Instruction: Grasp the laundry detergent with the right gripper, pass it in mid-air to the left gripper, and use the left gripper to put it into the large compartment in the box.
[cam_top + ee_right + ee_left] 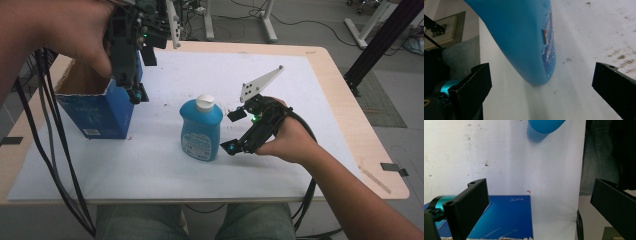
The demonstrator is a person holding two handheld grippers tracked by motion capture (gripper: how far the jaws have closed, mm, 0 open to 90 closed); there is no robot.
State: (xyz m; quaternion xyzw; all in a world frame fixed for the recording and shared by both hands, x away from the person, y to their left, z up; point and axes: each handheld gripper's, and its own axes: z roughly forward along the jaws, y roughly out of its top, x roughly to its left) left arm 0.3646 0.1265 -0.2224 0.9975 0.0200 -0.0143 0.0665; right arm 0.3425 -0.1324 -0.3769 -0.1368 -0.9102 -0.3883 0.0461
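The blue bottle (524,37) is cut off at the top edge — its label (549,47) print too blurred to read.

The left black two-jaw gripper (136,92) is held pointing downward, jaws spread wide, over the open blue cardboard box (97,107). The right black two-jaw gripper (232,131) is held low, well right of that box, jaws likewise parted.

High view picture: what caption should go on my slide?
Right gripper open beside a blue bottle; left gripper above a blue box.
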